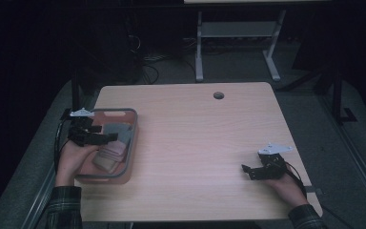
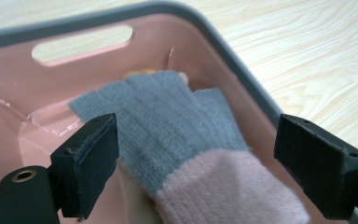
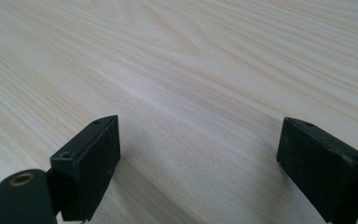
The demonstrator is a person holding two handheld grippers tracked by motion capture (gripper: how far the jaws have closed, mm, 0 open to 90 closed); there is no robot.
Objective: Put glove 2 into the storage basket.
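High view: a pink basket [image 1: 132, 143] with a grey rim stands at the left side of the wooden table [image 1: 195, 143]; the left gripper [image 1: 106, 137] hangs over the basket's left half, above folded knitwear inside it; the right gripper [image 1: 248, 170] rests well to the right of the basket, near the table's right edge, jaws pointing back toward the basket; a round cable hole [image 1: 218, 95] lies beyond the basket, near the table's far edge.

Left gripper view: the jaws stand wide apart, pads [image 2: 93, 163] clear of the cloth; between them, inside the basket [image 2: 242, 60], lies a knitted glove [image 2: 168, 121], grey at the fingers and pink at the cuff; its fingers point toward the basket's far wall, where a handle slot [image 2: 81, 43] opens; the glove touches neither jaw.

Right gripper view: the jaws stand wide, with bare table [image 3: 191, 70] between them; nothing is held.
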